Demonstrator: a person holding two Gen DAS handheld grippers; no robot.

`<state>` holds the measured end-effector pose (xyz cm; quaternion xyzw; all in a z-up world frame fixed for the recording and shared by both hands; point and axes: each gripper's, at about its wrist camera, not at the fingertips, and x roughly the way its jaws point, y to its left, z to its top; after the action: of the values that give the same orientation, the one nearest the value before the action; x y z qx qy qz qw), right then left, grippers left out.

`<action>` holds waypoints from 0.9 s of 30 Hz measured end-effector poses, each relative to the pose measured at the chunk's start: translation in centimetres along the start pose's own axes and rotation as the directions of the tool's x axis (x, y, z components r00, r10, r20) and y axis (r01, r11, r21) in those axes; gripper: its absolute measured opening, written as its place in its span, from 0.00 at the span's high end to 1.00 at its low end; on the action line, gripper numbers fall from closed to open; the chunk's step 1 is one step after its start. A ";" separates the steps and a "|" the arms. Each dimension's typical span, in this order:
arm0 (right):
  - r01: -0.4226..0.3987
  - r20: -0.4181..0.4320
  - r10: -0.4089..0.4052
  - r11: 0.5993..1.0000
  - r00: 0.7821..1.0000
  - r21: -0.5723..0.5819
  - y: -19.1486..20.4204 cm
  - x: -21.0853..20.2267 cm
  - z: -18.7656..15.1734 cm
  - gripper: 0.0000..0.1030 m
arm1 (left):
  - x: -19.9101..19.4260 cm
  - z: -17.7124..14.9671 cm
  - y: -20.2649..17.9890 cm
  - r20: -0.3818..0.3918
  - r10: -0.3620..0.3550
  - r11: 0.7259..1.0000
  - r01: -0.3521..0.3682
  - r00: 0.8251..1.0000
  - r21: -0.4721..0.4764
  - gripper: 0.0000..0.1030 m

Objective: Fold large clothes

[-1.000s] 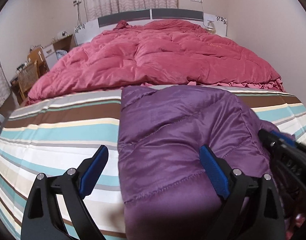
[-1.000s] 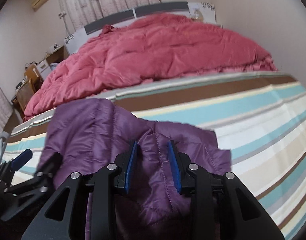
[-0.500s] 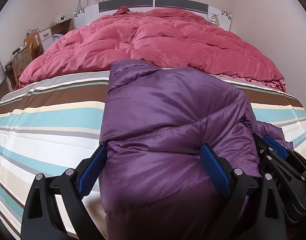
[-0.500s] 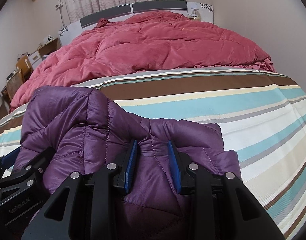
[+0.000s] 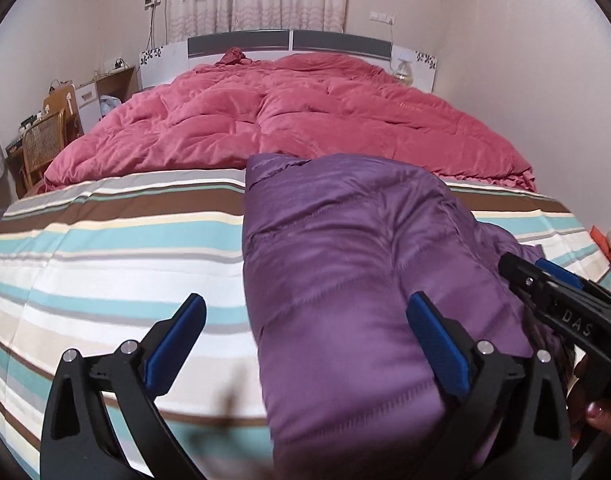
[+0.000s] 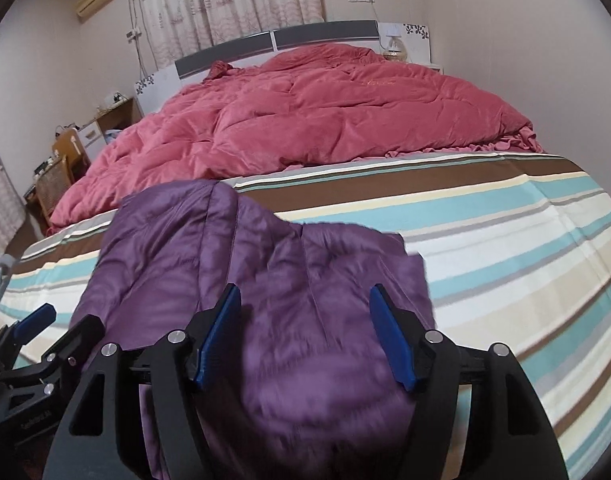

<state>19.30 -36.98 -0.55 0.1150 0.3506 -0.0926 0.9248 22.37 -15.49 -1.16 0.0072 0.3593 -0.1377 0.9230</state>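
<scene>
Left wrist view shows the purple padded jacket [image 5: 345,280] folded into a thick bundle on the striped sheet [image 5: 105,260], near the bed's foot, with the red quilt [image 5: 305,120] beyond. The left gripper [image 5: 305,328] has its jaws spread wide, pinching nothing. The right gripper [image 6: 305,320] has just been opening, jacket fabric lying loose between its pads. A fold looks just released; next likely calls for regripping an edge or pressing the bundle flat.
</scene>
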 end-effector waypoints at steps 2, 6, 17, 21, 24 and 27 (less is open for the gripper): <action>-0.001 0.002 0.001 1.000 1.000 0.008 -0.3 -0.9 -0.4 0.35 | -0.7 -0.5 0.7 -0.002 -0.030 0.999 0.030 1.000 -0.032 0.02; 0.014 0.006 -0.014 1.000 1.000 0.001 -0.6 -2.7 -1.3 0.35 | -1.7 -1.2 1.4 -0.024 -0.075 0.995 0.074 0.997 -0.062 0.02; 0.024 -0.113 -0.007 0.988 0.994 0.152 -4.4 -0.6 -5.0 0.35 | -0.6 -4.0 -0.3 -0.093 -0.033 0.993 0.043 0.995 0.112 0.02; 0.008 -0.133 0.010 0.990 0.991 0.138 -4.3 -0.5 -4.5 0.35 | -1.0 -3.1 -0.5 -0.102 -0.046 0.989 0.059 0.994 0.135 0.02; 0.007 -0.140 0.005 0.996 0.990 0.086 -4.0 -0.8 -3.8 0.25 | -1.6 -2.2 0.6 -0.095 -0.104 0.990 0.112 0.990 0.085 0.02; 0.015 -0.155 -0.008 0.999 0.988 0.043 -4.0 -0.5 -3.5 0.17 | -1.4 -1.4 2.4 -0.099 -0.157 0.988 0.155 0.983 -0.026 0.02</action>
<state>15.75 -39.82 -3.38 0.1402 0.4199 -0.0964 0.8915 21.11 -12.69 -1.47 -0.0225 0.4063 -0.2055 0.8900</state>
